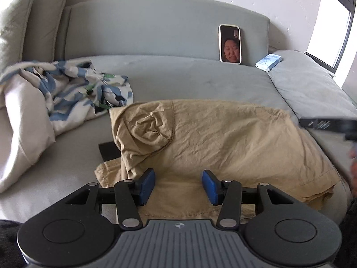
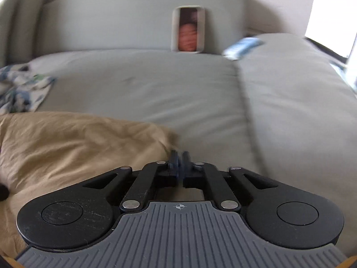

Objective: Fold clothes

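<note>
Left gripper gapes over tan trousers; right gripper pinched

The trousers are plain tan. The crumpled cloth beside them is white with blue patches and small bits of green and black. The sofa is grey-green, its pillow off-white. The phone has a pale case. The packet is white and blue. The left claw has blue pads on black arms.

Both grippers have black linkage arms, silver rivets, ribbed grey bases and blue-padded jaws.
</note>
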Available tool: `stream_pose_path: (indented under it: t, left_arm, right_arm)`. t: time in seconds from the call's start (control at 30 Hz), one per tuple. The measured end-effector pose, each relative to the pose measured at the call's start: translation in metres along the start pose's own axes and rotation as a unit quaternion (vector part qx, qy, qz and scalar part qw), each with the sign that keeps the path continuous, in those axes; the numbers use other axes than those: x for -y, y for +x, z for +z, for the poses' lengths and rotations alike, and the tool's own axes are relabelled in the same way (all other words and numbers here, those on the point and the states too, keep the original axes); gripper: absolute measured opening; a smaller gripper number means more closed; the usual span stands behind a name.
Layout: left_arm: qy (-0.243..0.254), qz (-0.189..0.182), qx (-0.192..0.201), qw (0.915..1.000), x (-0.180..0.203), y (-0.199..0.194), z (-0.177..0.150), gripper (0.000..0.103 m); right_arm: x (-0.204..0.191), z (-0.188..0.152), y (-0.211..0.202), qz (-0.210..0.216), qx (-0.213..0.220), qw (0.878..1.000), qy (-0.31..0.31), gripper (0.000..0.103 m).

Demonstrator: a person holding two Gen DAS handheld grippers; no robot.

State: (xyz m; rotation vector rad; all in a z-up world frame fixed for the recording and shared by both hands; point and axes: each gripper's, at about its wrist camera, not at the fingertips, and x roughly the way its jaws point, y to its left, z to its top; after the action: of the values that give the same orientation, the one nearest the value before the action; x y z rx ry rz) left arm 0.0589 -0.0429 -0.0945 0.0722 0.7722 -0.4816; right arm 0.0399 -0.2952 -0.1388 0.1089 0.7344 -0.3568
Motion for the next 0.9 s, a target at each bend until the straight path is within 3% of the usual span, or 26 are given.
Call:
stream_pose_path:
  t: [0.1, 0.17, 0.23, 0.33, 0.43, 0.53, 0.73, 0.9]
  left_arm:
    - [-0.014, -0.002, 0.021, 0.9997, 0.0, -0.025, 0.004, 0.046]
    - [-0.028, -0.003, 0.061, 0.9978, -0.002, -0.043, 0.01, 0.047]
    - [-0.037, 0.021, 0.102, 0.9938, -0.001, -0.048, 0.022, 0.047]
    - [-0.037, 0.056, 0.111, 0.9916, 0.002, -0.022, 0.044, 0.047]
    - [-0.073, 0.083, 0.053, 0.9925, -0.008, 0.024, 0.047, 0.042]
    - [-0.121, 0.104, 0.002, 0.9872, -0.028, 0.058, 0.036, 0.041]
    - [-0.091, 0.104, 0.002, 0.9904, -0.029, 0.061, 0.03, 0.041]
    - [-0.111, 0.106, -0.002, 0.9882, -0.039, 0.046, 0.027, 0.043]
  right_arm:
    - [0.015, 0.005, -0.036, 0.019, 0.048, 0.998, 0.021, 0.005]
    - [0.016, 0.005, -0.055, 0.034, 0.071, 0.997, 0.023, 0.011]
    - [0.005, 0.001, -0.052, 0.037, 0.075, 0.996, 0.006, 0.013]
    - [-0.018, -0.006, -0.037, 0.034, 0.073, 0.996, -0.028, 0.015]
    - [-0.041, -0.012, -0.023, 0.032, 0.071, 0.995, -0.063, 0.015]
    - [-0.063, -0.019, -0.008, 0.03, 0.069, 0.992, -0.097, 0.016]
    - [-0.104, -0.032, 0.017, 0.014, 0.064, 0.984, -0.165, 0.018]
    - [-0.047, -0.032, 0.01, -0.026, 0.023, 0.992, -0.122, 0.017]
